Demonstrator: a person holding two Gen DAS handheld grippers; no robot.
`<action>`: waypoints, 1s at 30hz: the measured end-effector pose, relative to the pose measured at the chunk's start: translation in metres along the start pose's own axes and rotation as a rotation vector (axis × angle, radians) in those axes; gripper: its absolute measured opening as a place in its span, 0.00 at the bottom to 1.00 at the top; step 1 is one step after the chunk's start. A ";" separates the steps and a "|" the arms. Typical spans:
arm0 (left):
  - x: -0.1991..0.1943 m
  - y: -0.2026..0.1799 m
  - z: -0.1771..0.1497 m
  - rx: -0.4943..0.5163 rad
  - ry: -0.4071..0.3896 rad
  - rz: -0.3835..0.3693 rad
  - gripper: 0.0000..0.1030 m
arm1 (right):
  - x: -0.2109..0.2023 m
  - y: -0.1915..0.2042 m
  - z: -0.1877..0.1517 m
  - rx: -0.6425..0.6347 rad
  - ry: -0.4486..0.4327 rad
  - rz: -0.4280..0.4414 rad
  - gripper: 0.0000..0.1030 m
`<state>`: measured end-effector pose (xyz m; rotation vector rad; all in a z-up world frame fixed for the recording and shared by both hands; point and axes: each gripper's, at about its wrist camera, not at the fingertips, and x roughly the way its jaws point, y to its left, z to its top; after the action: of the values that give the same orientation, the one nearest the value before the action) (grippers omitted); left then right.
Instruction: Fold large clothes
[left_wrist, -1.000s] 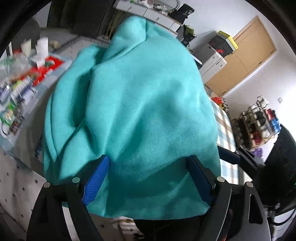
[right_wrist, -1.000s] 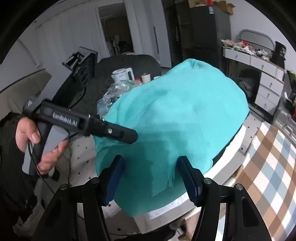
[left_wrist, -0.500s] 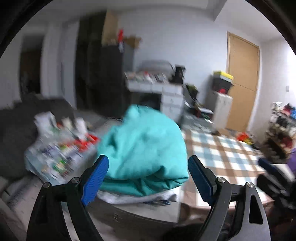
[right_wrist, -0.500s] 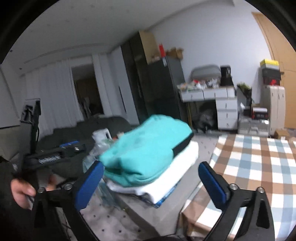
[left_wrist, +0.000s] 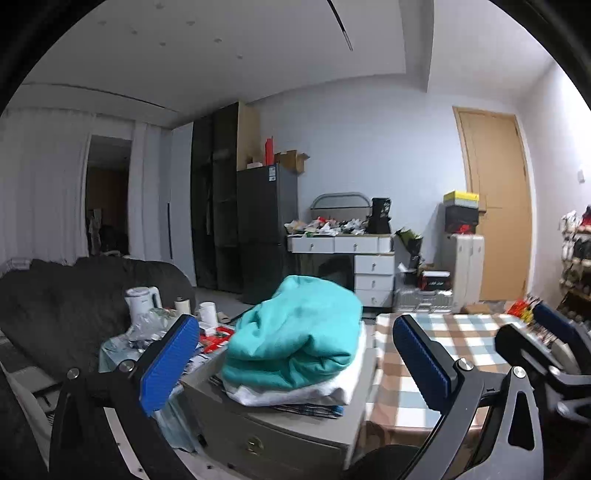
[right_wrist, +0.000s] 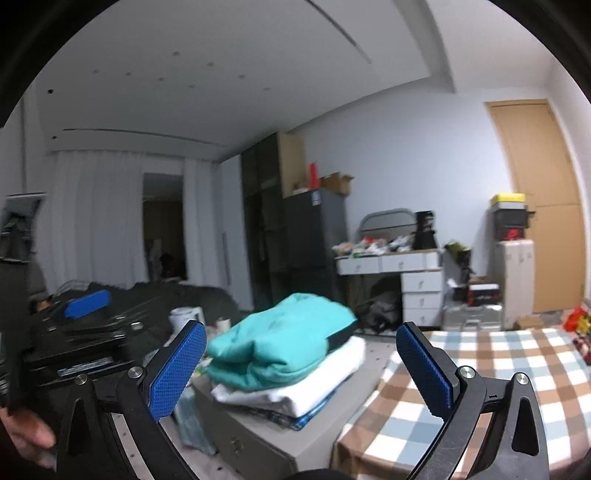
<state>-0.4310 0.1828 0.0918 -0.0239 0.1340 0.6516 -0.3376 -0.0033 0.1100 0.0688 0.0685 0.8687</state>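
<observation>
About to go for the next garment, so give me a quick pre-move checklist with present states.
1. Left claw open, nothing between the pads: ok.
2. Right claw open, nothing between the pads: ok.
3. Teal garment folded on top of the white one: ok.
4. Pile square on the cabinet: not ok; the lower layers jut past its edge.
5. Checked cloth bare for folding: ok in the part that shows.
6. Next garment in sight: cannot tell; none shows.

Teal garment (left_wrist: 295, 332) on white folded cloth (left_wrist: 314, 391) — grey cabinet (left_wrist: 273, 432) beneath. Tablecloth (right_wrist: 498, 373) brown-blue-white check; gripper pads (right_wrist: 177, 365) blue, door (left_wrist: 495, 206) tan.
</observation>
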 end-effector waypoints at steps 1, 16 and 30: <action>0.002 0.001 -0.001 -0.007 0.006 -0.012 0.99 | -0.001 -0.001 -0.001 0.015 -0.001 0.004 1.00; 0.033 0.009 -0.013 -0.070 0.101 0.008 0.99 | -0.008 -0.011 -0.009 0.065 0.000 -0.009 1.00; 0.020 -0.001 -0.019 -0.059 0.116 0.001 0.99 | -0.011 -0.008 -0.010 0.070 0.012 -0.003 1.00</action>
<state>-0.4170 0.1932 0.0707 -0.1187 0.2265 0.6552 -0.3401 -0.0167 0.0998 0.1285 0.1101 0.8642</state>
